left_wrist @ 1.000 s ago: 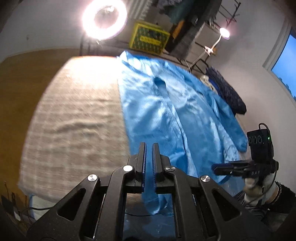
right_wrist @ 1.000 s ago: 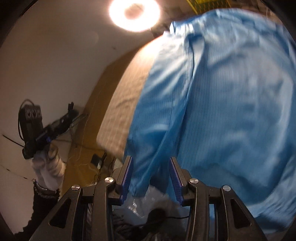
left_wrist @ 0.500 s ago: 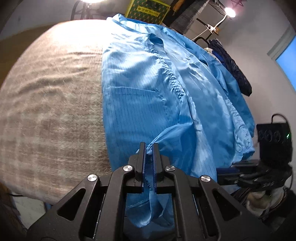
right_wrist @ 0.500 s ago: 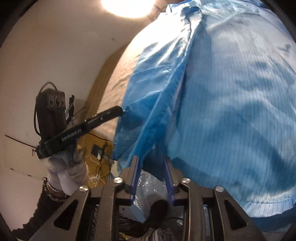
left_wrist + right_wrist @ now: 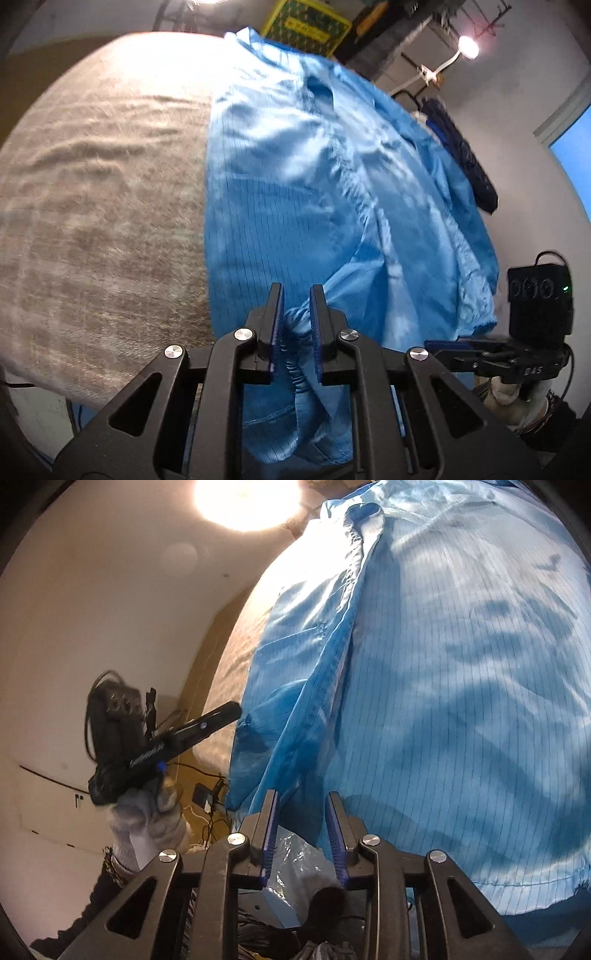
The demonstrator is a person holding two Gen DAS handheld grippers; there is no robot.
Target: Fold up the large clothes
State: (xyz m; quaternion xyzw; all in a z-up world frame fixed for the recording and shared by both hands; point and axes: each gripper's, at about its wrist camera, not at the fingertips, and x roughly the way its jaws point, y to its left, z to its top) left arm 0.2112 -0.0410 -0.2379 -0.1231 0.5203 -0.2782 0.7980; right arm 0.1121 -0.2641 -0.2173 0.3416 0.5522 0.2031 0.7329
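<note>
1. The left gripper has its jaws opening, a narrow gap between the blue pads; a bunched fold of the blue coat sits between them, loose rather than pinched.
2. The right gripper has its jaws opening too, moderately apart, with the coat's front edge hanging down into the gap; whether the pads touch the cloth cannot be told.
3. The coat, pinstriped and shiny, lies spread on a beige blanket, its near hem draped over the edge.
4. A white-gloved hand holds the left gripper's handle beside the coat's corner.
5. Beyond the coat stand a yellow crate, a lit lamp and a dark garment.
</note>
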